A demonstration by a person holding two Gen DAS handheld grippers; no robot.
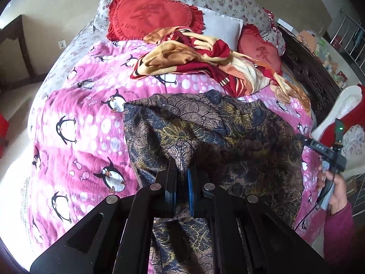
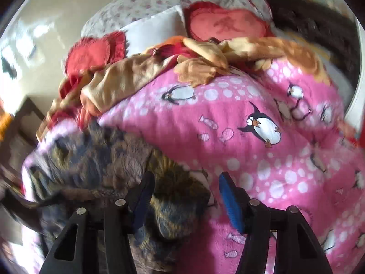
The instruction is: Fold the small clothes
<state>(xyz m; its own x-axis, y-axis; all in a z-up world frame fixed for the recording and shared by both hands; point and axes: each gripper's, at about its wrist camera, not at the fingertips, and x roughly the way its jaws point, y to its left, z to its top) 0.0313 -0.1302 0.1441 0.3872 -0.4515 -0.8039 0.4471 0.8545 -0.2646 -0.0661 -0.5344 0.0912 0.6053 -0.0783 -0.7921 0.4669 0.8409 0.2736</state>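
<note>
A dark garment [image 1: 216,132] with a brown, blue and gold flower print lies spread on a pink penguin blanket [image 1: 86,118]. My left gripper [image 1: 181,166] is shut on a pinched ridge of this garment near its front edge, and the cloth rises into the jaws. In the right wrist view the same garment [image 2: 109,159] fills the lower left. My right gripper [image 2: 187,194] stands open over its right corner. The cloth lies between the blue pads, and the right pad [image 2: 230,205] is clear of it. A hand [image 1: 335,191] holds that gripper at the garment's right edge.
A crumpled red and cream blanket [image 1: 194,57] lies behind the garment, with red heart cushions [image 1: 148,13] and a white pillow [image 1: 221,27] beyond. A dark carved headboard [image 1: 312,73] runs along the right. Bare pink blanket [image 2: 251,105] stretches right of the garment.
</note>
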